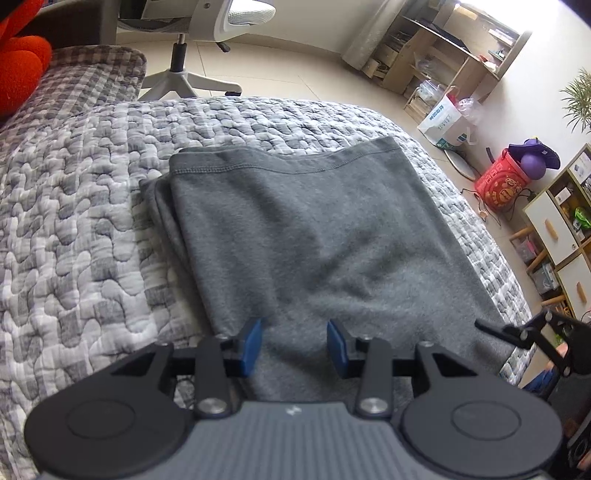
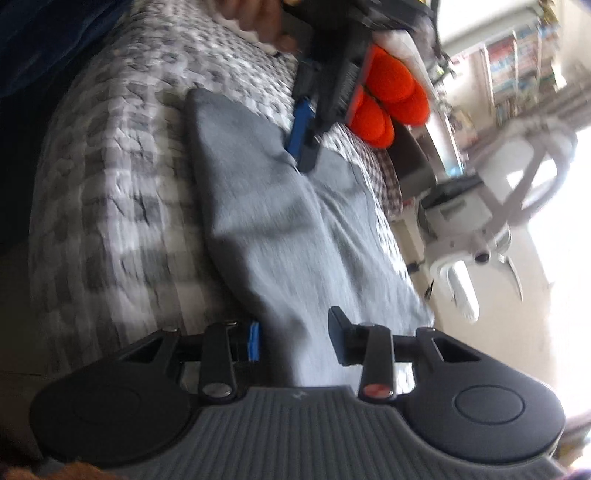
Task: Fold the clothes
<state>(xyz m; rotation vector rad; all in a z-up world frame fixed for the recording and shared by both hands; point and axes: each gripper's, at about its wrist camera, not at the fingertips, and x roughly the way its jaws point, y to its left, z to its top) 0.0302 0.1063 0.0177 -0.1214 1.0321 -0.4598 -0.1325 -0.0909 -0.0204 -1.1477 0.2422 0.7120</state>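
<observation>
The grey garment [image 1: 295, 236] lies folded on the quilted bed cover [image 1: 74, 221], stitched hem toward the far edge. The left gripper [image 1: 294, 345] hovers over its near portion, jaws open, holding nothing. The right gripper [image 2: 295, 339] sits at the garment's near end, jaws open, cloth between them but ungripped.

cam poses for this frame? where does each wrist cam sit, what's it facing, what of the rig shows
Left wrist: on the left gripper, low over the grey garment on the quilted bed, facing the office chair; right gripper's tip at right edge.
Right wrist: on the right gripper, view rolled sideways and blurred, looking along the garment; left gripper and a hand beyond.
Shared: garment, bed, orange plush, chair.
</observation>
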